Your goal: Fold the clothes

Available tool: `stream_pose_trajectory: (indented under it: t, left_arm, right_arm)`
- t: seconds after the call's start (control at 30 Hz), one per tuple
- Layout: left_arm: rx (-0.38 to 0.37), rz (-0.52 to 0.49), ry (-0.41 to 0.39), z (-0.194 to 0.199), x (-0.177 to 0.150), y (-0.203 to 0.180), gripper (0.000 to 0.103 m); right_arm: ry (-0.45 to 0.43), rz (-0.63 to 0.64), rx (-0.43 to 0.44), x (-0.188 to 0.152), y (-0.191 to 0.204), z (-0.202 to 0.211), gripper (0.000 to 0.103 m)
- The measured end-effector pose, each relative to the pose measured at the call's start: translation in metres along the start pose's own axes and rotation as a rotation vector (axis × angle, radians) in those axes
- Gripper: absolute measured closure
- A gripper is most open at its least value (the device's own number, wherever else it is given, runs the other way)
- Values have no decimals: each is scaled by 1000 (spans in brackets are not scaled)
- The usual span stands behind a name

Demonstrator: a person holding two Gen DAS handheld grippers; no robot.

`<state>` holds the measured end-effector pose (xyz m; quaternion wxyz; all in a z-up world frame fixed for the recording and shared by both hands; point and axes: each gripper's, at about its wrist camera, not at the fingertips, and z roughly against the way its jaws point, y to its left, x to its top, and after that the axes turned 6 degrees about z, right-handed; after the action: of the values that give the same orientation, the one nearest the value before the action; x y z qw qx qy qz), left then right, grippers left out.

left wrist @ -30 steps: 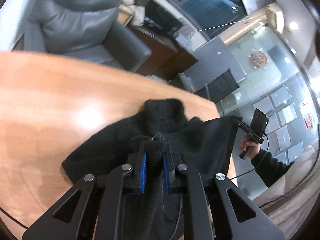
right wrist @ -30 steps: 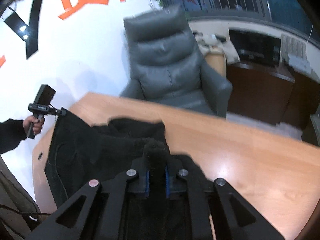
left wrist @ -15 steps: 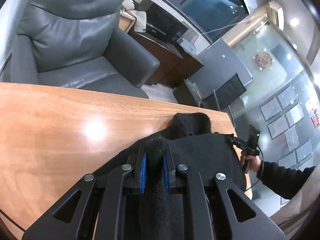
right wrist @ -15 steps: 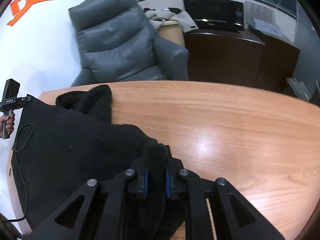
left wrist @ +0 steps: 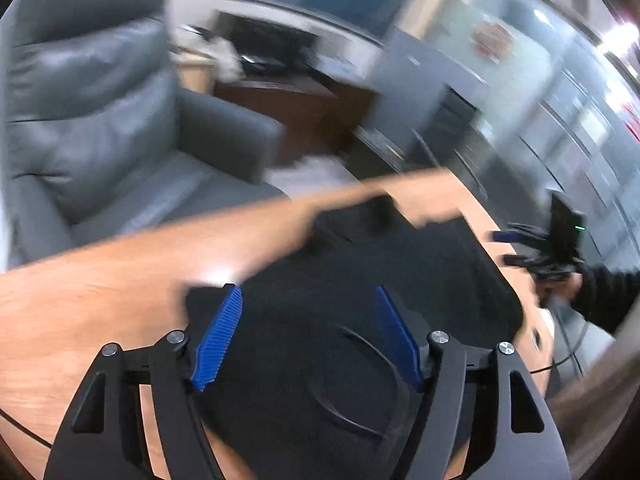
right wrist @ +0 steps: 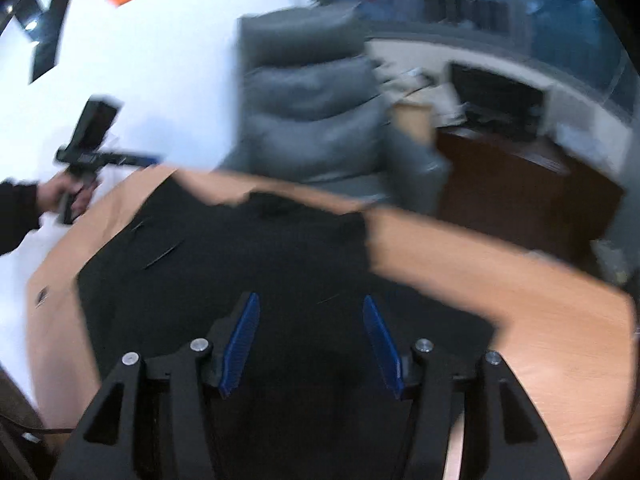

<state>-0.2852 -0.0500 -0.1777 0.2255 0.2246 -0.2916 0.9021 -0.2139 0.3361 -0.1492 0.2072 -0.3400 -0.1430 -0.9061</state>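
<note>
A black garment (left wrist: pixel 360 280) lies spread flat on the wooden table (left wrist: pixel 100 288), blurred by motion in both views. My left gripper (left wrist: pixel 308 294) hangs just above its near part, open, with nothing between its blue pads (left wrist: pixel 218 340). In the right wrist view the same black garment (right wrist: pixel 260 256) covers the table (right wrist: pixel 500 288), and my right gripper (right wrist: pixel 310 300) is open over it, its blue pads (right wrist: pixel 240 344) wide apart and empty. A thin dark cord lies on the cloth near the left gripper.
A grey leather armchair (left wrist: pixel 104 132) stands behind the table's far edge, seen also as the armchair (right wrist: pixel 320 112) in the right wrist view. A dark wooden cabinet (right wrist: pixel 520 184) stands to its right. Each view shows the other hand-held gripper at the table's side, held by a hand (right wrist: pixel 68 192) in a black sleeve.
Both grippers were shut on folds of the black garment; now both are open and the cloth lies flat on the table. Both views have swung and are blurred.
</note>
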Motion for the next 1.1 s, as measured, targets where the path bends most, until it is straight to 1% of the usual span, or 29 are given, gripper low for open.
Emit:
stream_pose_trajectory:
  t: [0.03,0.07,0.1,0.13,0.17,0.2,0.23,0.27,0.3,0.33,0.37,0.43,0.47,0.5,0.53,0.57,0.63,0.7,0.77,0.83,0.87,0.93,1.0,1.1]
  left_arm:
    - [-3,-27,43,-13,-7,-5,34]
    - [7,-52,95,-29,-15,-7,34]
    - [19,-68,155,-46,-24,-6,37]
    - [31,-77,200,-61,-32,-3,37]
    - [32,-81,203,-66,-36,0,37]
    - [25,-83,186,-66,-38,3,37]
    - [18,-86,169,-67,-40,6,39]
    - [14,-75,162,-66,-40,8,39]
    - [11,-56,161,-63,-39,10,40]
    - [15,-47,161,-60,-39,9,40]
    - [33,-46,167,-54,-40,6,40]
    - [61,-40,175,-34,-45,-1,40]
    - [72,-34,170,-17,-48,-5,40]
    - [84,-27,166,-1,-52,-10,39]
    - [96,-17,154,19,-57,-15,38]
    - [109,-4,139,41,-63,-20,36]
    - [141,12,120,73,-75,-31,24]
    - [200,20,132,101,-92,-41,22]
    - [245,38,167,117,-107,-46,21]
    - [269,60,186,130,-120,-49,21]
    - [272,58,187,133,-125,-51,20]
    - [276,28,193,124,-130,-58,17]
    - [271,-36,217,99,-128,-65,17]
    - [229,-195,272,42,-113,-85,17]
  right_arm:
    - [54,-2,-6,-15,4,-15,45]
    - [120,-3,-30,-32,4,-31,47]
    - [134,-6,-43,-44,3,-36,51]
    - [98,-13,-45,-50,-1,-31,53]
    - [86,-20,-58,-52,-4,-26,58]
    - [99,-28,-82,-51,-8,-21,64]
    - [107,-18,-113,-49,-9,-14,63]
    - [109,10,-152,-46,-7,-5,56]
    - [109,34,-166,-46,-4,3,41]
    - [106,55,-156,-48,-1,9,38]
    - [123,73,-143,-52,2,13,35]
    - [220,105,-145,-67,-1,10,35]
    - [241,97,-150,-72,-5,15,35]
    - [229,64,-154,-73,-10,27,35]
    - [219,36,-176,-75,-16,41,35]
    - [211,13,-215,-76,-23,57,35]
    - [186,-57,-272,-86,-42,101,35]
    - [185,-109,-314,-99,-67,142,35]
    - [207,-153,-371,-117,-88,183,35]
    - [229,-190,-430,-135,-111,223,35]
    - [226,-211,-428,-141,-114,230,35]
    - [197,-251,-365,-145,-107,220,35]
    - [168,-290,-302,-149,-100,209,35]
    - [123,-348,-207,-154,-89,192,31]
